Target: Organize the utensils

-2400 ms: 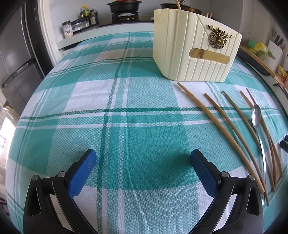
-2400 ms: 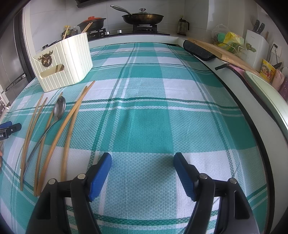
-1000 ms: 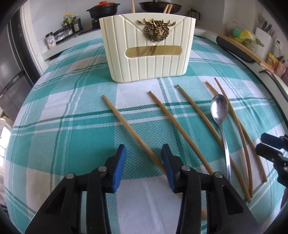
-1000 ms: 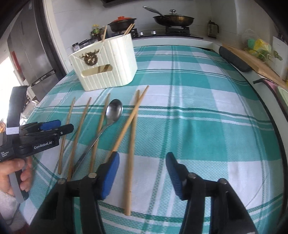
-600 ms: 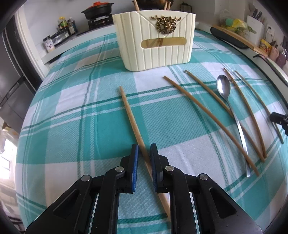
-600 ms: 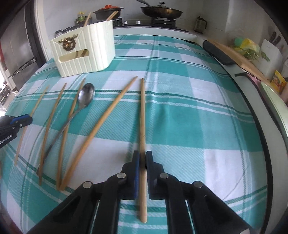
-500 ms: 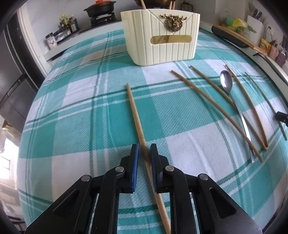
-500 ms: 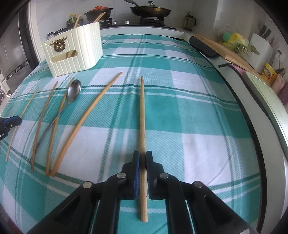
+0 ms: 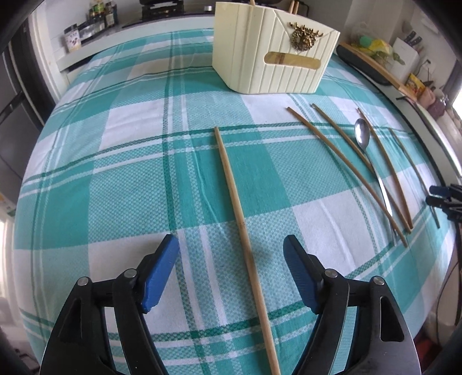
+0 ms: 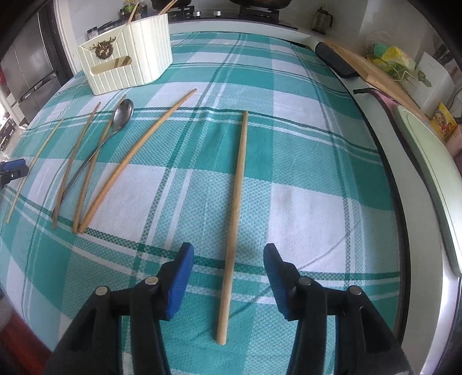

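I read the left gripper [image 9: 230, 274] with jaws opening, pads clear of the chopstick [image 9: 242, 225] lying flat on the checked tablecloth [image 9: 130, 178] between them. The right gripper [image 10: 228, 277] likewise has jaws opening, released, with a second chopstick [image 10: 235, 199] lying between them, untouched. The cream utensil holder [image 9: 268, 63] stands on the worktop well ahead of the left jaws; spoon [image 9: 364, 141] ahead to their right.

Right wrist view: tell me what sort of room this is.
Most likely a home kitchen: a gas stove along the back counter, a refrigerator at the left, and a cutting board on the side counter.
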### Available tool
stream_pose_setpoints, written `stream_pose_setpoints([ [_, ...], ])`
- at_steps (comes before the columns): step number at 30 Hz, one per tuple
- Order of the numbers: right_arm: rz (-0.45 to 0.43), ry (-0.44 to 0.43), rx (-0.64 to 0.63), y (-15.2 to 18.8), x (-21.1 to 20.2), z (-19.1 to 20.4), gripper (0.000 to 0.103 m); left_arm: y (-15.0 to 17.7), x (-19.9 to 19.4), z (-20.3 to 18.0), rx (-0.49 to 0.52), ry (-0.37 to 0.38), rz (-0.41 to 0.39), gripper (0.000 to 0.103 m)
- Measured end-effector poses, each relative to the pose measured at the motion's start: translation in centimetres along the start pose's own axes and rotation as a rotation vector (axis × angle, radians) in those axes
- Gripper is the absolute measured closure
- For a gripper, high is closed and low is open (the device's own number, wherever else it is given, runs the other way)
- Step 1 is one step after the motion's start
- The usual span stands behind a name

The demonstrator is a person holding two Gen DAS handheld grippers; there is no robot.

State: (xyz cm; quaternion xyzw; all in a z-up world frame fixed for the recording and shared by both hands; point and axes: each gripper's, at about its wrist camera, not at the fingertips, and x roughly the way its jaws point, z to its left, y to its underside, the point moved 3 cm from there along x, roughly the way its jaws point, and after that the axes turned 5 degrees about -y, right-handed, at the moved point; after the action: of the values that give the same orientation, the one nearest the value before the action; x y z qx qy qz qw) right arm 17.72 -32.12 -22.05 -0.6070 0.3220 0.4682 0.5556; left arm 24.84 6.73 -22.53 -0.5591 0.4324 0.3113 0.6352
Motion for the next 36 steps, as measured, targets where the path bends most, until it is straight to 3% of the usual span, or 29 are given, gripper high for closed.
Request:
stream_pose_setpoints([
  [2,0.033,-0.022,0.011,-0.9,0.7,-0.5,0.052,-0.7,0.6,-0.3,0.056,-0.043,0.003,0.025],
  [5,0.045,-0.04,0.015,-2.8,1.5,-1.2,0.052,-2.1,1.4,-0.4,0.086,-0.027,0.024,0.022],
  [8,0.047,-0.06,0.039,-5.2,2.5,-1.7,0.051,-4.0,2.2,-0.1,0.073,-0.03,0.042,0.029],
  [11,0.026,-0.046,0.037,-8.2,3.5,-1.8,0.058,-5.7,2.8,0.4,0.047,-0.037,0.03,0.054],
  [12,0.031,-0.031,0.037,-9.1,4.0,-1.9,0.075,-6.0,2.9,0.4,0.045,-0.046,0.014,0.073],
  [14,0.029,-0.019,0.05,-10.7,4.5,-2.1,0.096,-6.4,3.2,0.4,0.043,-0.053,-0.006,0.091],
  [15,0.031,-0.011,0.054,-11.3,4.8,-2.2,0.096,-6.5,3.2,0.4,0.033,-0.054,-0.012,0.096],
  [19,-0.03,-0.034,0.097,-12.3,3.6,-2.2,0.096,-6.5,1.6,1.4,-0.039,-0.025,-0.059,0.099],
  [24,-0.259,-0.135,0.064,-11.8,-5.0,0.1,0.096,-6.5,-5.6,2.4,-0.081,0.036,-0.233,0.099],
  [28,-0.398,-0.167,-0.012,-10.9,-11.8,2.6,0.096,-6.0,-12.1,2.6,-0.09,0.102,-0.381,0.099],
  [36,-0.532,-0.167,-0.086,-10.6,-17.3,5.7,0.096,-6.5,-17.7,2.8,-0.118,0.15,-0.529,0.099],
])
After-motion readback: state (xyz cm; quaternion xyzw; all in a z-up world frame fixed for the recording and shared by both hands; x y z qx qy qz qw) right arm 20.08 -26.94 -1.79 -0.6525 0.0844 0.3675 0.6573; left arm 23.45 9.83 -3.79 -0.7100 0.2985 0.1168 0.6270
